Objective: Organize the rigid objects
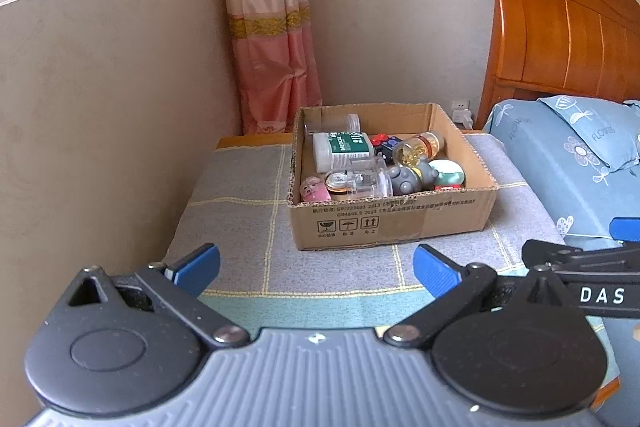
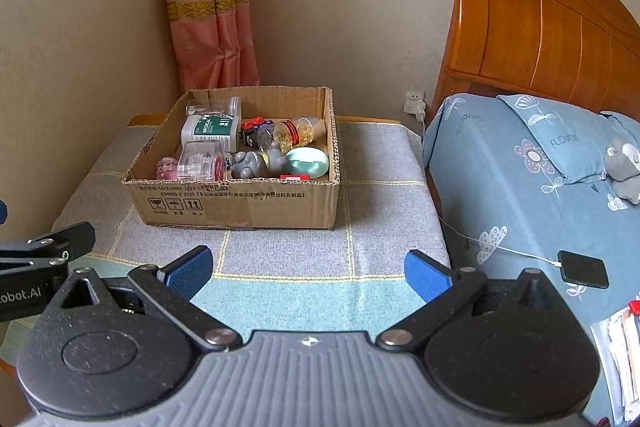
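Sitting well ahead of both wide-open, empty grippers (image 1: 316,269) (image 2: 308,273): the filled cardboard box (image 1: 392,223).

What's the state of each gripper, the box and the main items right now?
left gripper: open, empty
right gripper: open, empty
cardboard box: open-topped, upright, holding items
white medical bottle: lying on its side in the box
gold-filled bottle: lying on its side
phone: on the bed, cable plugged in, screen dark
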Motion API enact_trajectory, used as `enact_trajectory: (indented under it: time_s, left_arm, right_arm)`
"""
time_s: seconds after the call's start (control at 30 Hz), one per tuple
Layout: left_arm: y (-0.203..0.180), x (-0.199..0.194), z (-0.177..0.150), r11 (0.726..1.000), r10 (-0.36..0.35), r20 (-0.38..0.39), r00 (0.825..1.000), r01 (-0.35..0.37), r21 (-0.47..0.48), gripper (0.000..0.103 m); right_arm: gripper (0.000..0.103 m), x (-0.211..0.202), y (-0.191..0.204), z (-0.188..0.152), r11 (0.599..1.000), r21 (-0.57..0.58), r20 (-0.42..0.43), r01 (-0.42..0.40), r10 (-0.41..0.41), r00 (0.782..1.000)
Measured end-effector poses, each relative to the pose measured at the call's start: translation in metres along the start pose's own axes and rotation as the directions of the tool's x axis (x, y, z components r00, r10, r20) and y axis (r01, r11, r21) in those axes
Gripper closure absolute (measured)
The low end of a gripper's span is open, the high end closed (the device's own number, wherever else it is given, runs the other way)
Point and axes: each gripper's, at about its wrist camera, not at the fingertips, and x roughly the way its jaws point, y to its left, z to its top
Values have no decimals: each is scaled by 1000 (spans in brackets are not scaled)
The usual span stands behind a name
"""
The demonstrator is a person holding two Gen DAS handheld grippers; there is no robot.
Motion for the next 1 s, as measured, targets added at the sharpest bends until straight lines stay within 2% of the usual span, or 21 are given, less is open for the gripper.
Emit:
enact_trajectory:
  time_s: [1.0]
  left_arm:
    - [-3,-3,-1,1000,24,-3,1000,-24,-2,1]
  right_arm:
    - [0,-2,0,1,1000,5,10,9,-9,1000]
